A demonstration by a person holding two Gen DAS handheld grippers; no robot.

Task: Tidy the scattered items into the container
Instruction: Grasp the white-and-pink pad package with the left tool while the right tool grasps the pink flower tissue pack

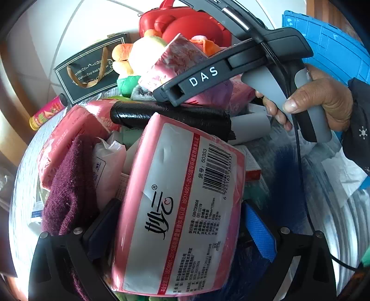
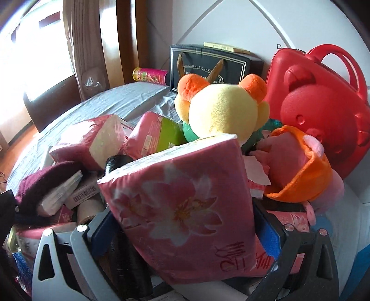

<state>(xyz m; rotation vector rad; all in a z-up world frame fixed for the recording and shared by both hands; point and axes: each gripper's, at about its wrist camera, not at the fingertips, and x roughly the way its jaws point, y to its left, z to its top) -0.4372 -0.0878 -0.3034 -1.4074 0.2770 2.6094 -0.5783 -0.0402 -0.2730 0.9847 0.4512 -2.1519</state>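
Grey bedsheet [image 2: 129, 97] spread beyond the right gripper [image 2: 182, 229], wooden door frame [image 2: 111, 41] and white headboard [image 2: 208, 20] behind. Clamped between its pads: flowered pink tissue pack [image 2: 185, 203]. Left gripper [image 1: 178, 231] squeezing barcode-side tissue pack [image 1: 180, 208] over the heap; blue crate [image 1: 328, 46] up right.

Pink flower-printed tissue pack [image 2: 182, 203], red bear-faced case [image 2: 316, 115], yellow-and-orange plush [image 2: 222, 111].

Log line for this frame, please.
left gripper: shut on barcode tissue pack | right gripper: shut on floral tissue pack | both over pile
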